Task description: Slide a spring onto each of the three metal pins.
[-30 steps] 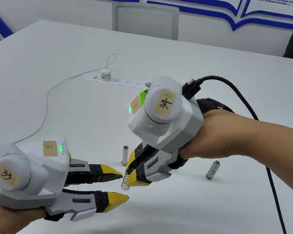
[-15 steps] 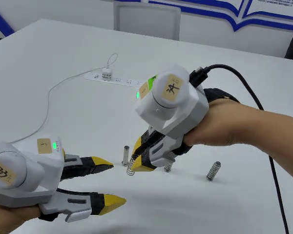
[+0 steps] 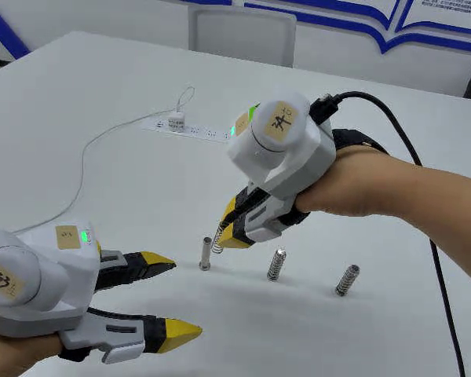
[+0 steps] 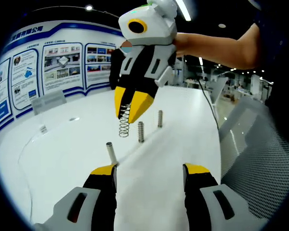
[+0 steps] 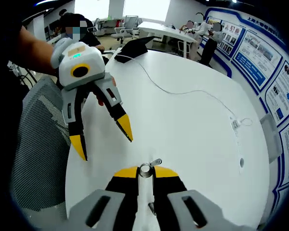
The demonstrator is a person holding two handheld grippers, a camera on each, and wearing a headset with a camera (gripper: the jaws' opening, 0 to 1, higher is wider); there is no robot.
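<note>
My right gripper (image 3: 225, 236) is shut on a small steel spring (image 3: 217, 239) that hangs from its yellow tips, just above and to the right of a bare metal pin (image 3: 206, 254) standing on the white table. Two more pins, each wearing a spring, stand to the right (image 3: 276, 264) (image 3: 346, 280). In the left gripper view the held spring (image 4: 124, 126) dangles above the bare pin (image 4: 111, 153). My left gripper (image 3: 173, 297) waits open, low at the left, with nothing between its fingers; its own view shows the jaws spread (image 4: 149, 171). The right gripper view looks down along the spring (image 5: 144, 169).
A white power strip (image 3: 184, 128) with a plugged charger and a thin white cable lies further back on the table (image 3: 102, 86). A grey chair (image 3: 243, 31) stands behind the far edge. A black cable (image 3: 408, 165) trails from my right gripper.
My right gripper has lifted the spring up and away, from beside the left gripper's tips to just above the bare pin, uncovering the middle sprung pin. The left gripper has barely moved.
</note>
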